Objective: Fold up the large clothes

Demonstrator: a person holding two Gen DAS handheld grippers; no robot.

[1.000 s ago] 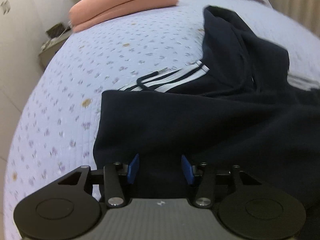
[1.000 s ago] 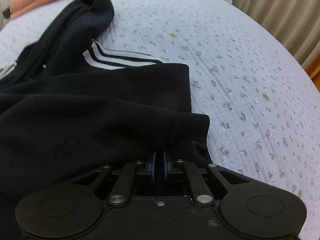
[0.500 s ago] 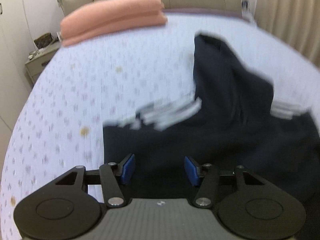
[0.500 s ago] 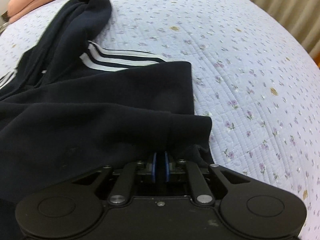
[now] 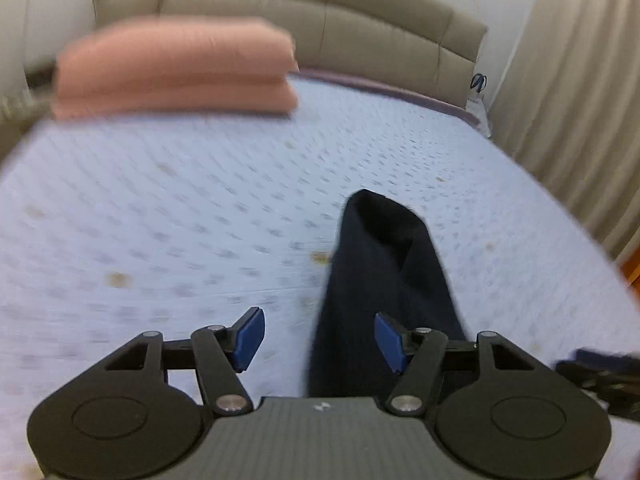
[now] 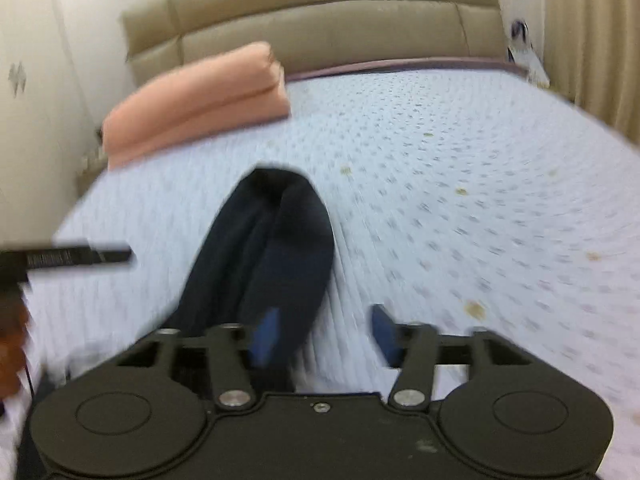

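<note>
A dark navy garment (image 5: 384, 280) lies on the pale blue quilted bed (image 5: 180, 200), a long fold of it stretching away from me. It also shows in the right wrist view (image 6: 276, 248). My left gripper (image 5: 320, 340) is open and empty, raised above the near end of the garment. My right gripper (image 6: 324, 336) is open and empty, with the garment under its left finger. The other gripper's edge shows at the left of the right wrist view (image 6: 68, 258). Both views are motion-blurred.
A folded pink blanket (image 5: 176, 70) lies at the head of the bed, also visible in the right wrist view (image 6: 196, 100). A beige padded headboard (image 5: 320, 20) stands behind it. Curtains (image 5: 580, 100) hang at the right. A wall (image 6: 40, 60) is at the left.
My right gripper has opened and let go of the garment. Both grippers have lifted and tilted up, so the headboard is in view and only a narrow fold of the garment shows.
</note>
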